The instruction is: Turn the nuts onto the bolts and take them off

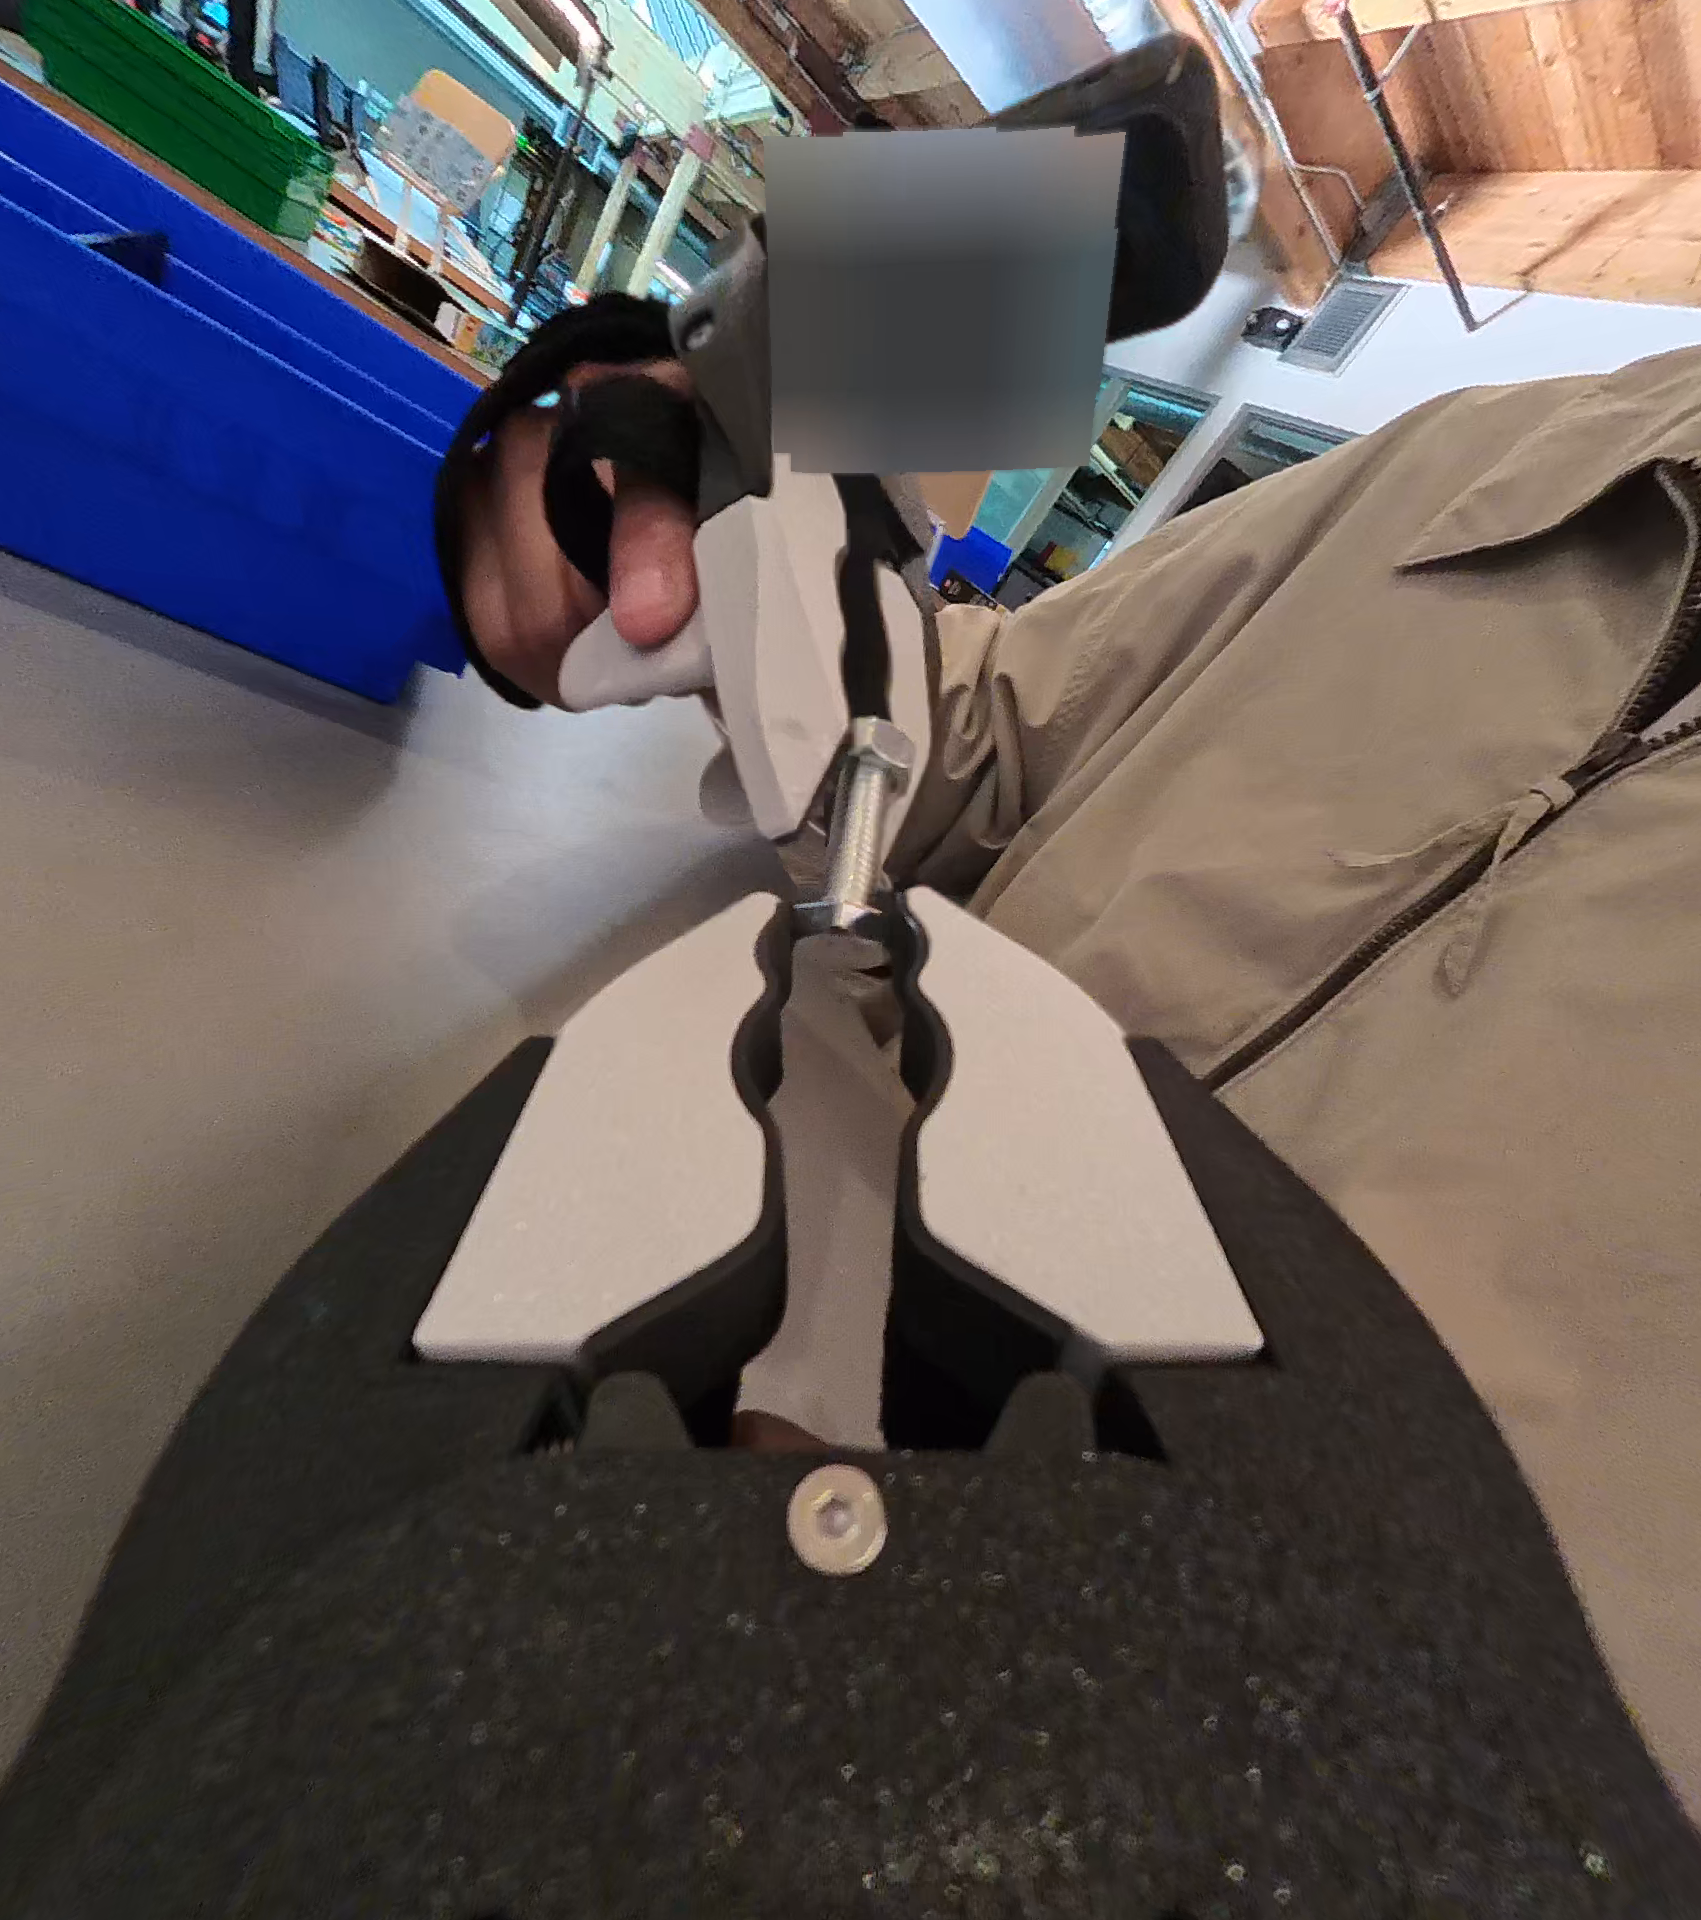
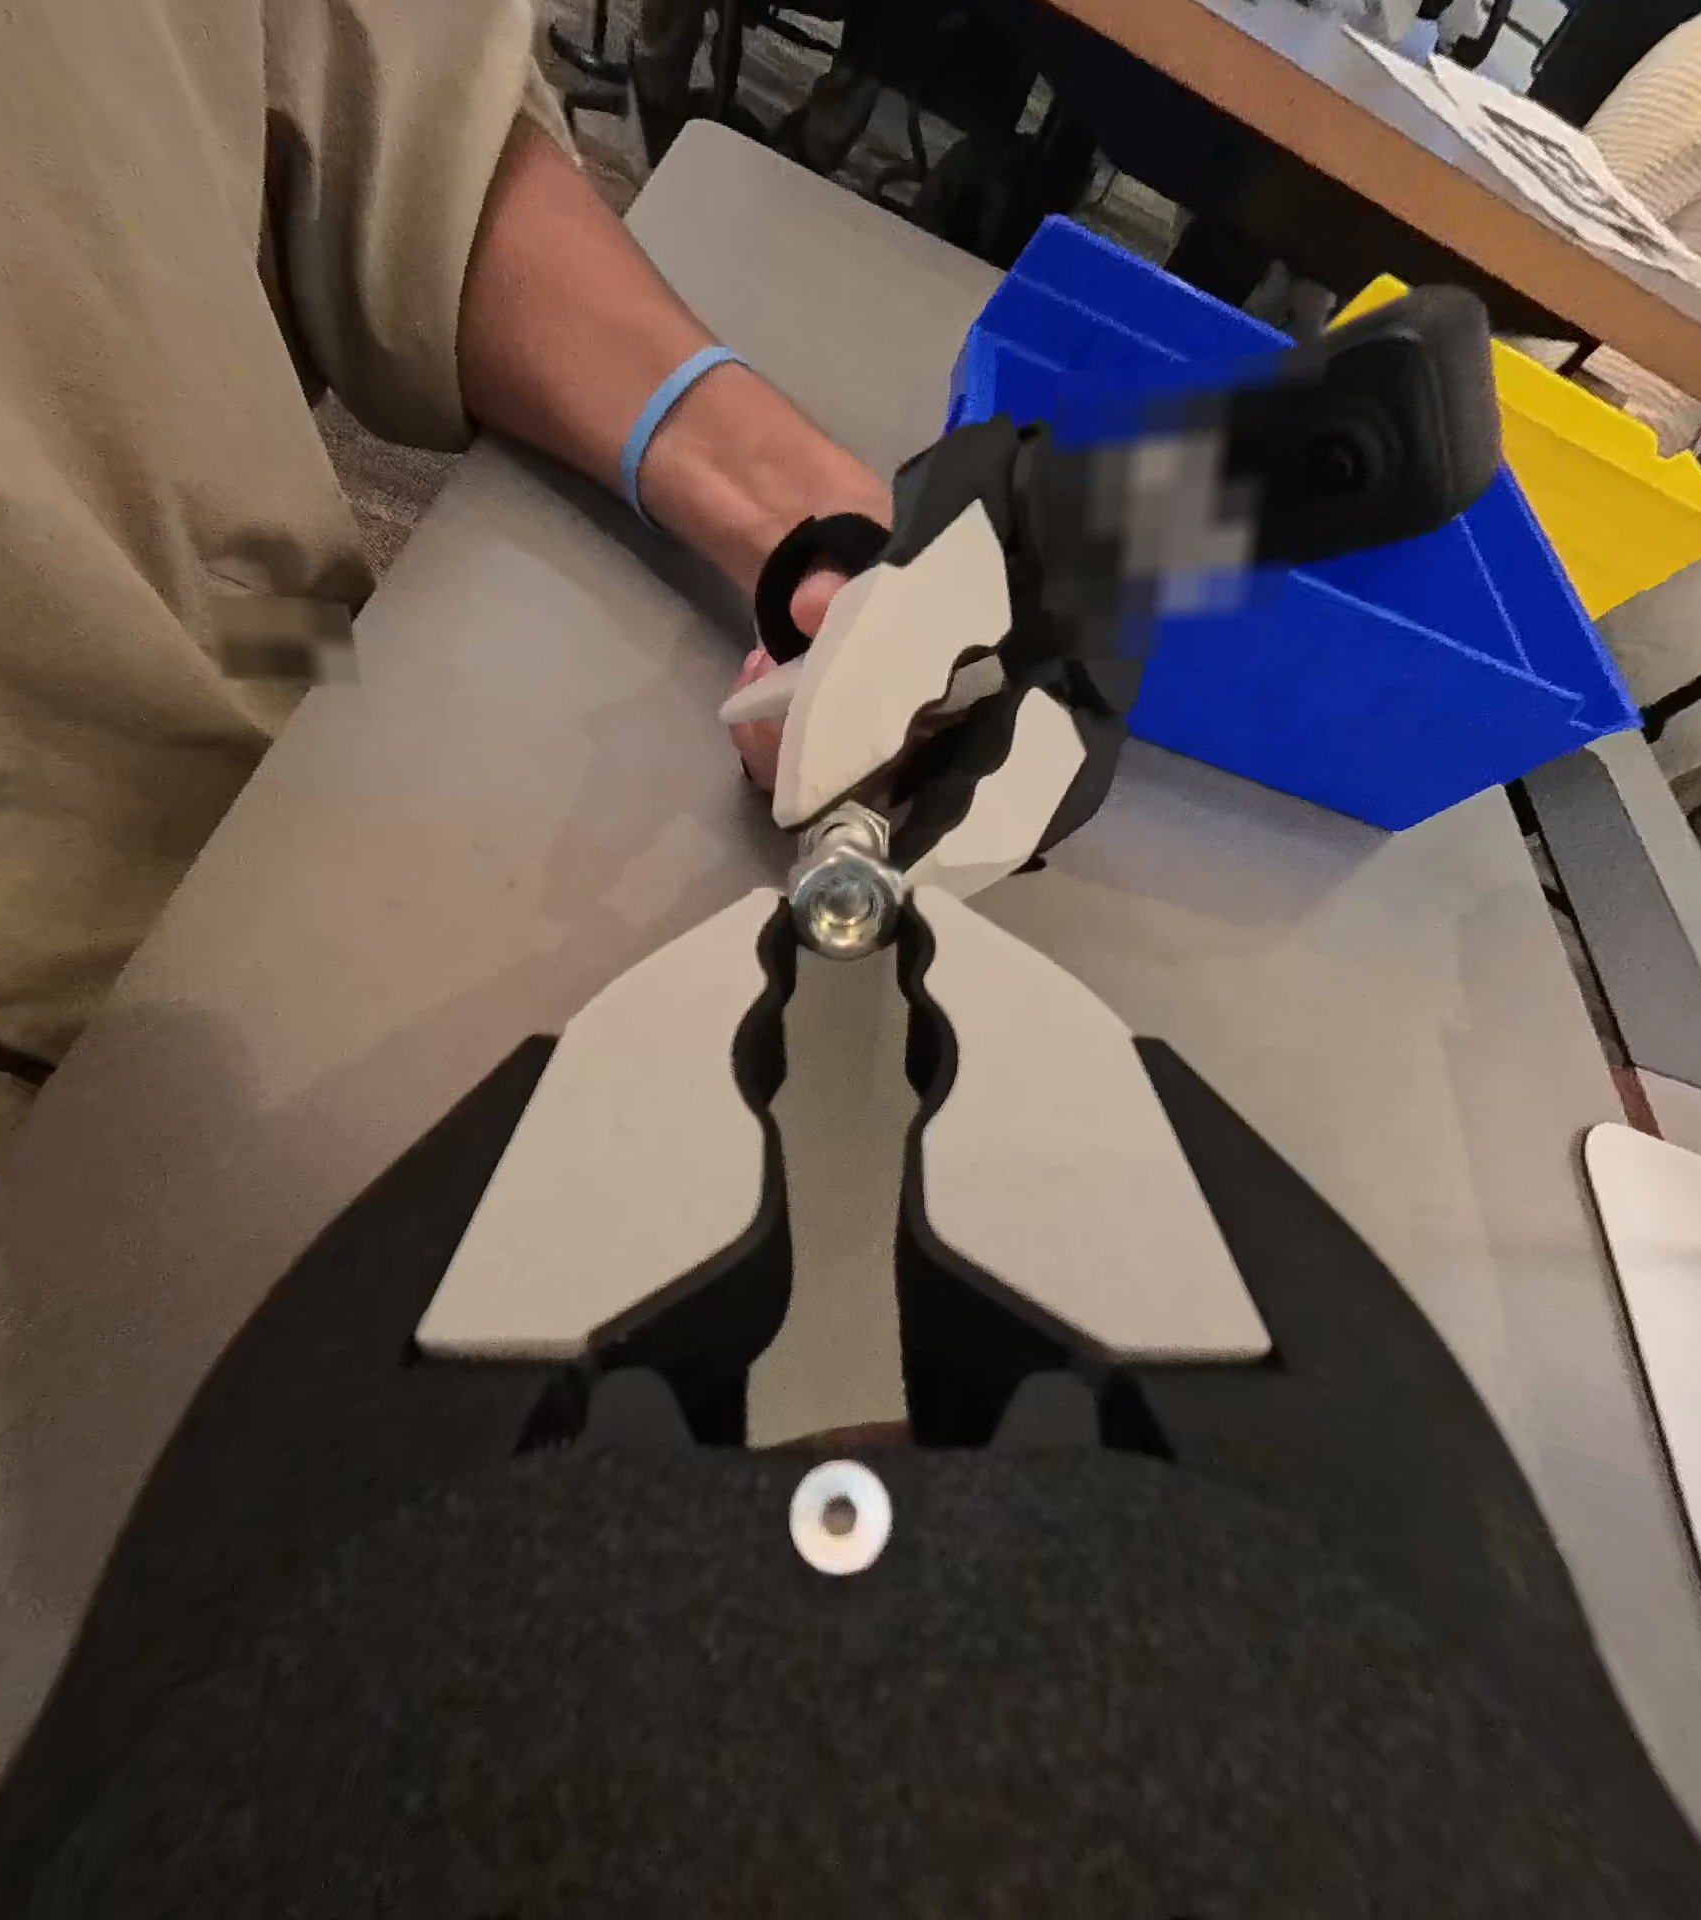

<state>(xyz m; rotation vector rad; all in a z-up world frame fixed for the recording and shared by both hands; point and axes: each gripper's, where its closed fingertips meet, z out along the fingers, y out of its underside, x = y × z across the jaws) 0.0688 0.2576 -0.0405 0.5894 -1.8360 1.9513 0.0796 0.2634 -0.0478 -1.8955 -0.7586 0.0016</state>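
The bolt (image 1: 856, 831) hung in the air above the desk (image 1: 202, 935), bridging the two grippers; each end sat in a different grip, presumably so one end could be kept from turning while the other was turned. In the left wrist view the left gripper (image 1: 841, 925) pinched a hex piece at the near end, nut or head I could not tell; the right gripper (image 1: 861, 727) pinched the hex at the far end. In the right wrist view the right gripper (image 2: 844, 914) closed on a nut (image 2: 844, 906) seen end-on, with the left gripper (image 2: 877, 821) beyond it. Blue bins (image 2: 1293, 644) stood farther back on the desk (image 2: 513, 727); a white tray (image 2: 1677, 1299) lay to the right.
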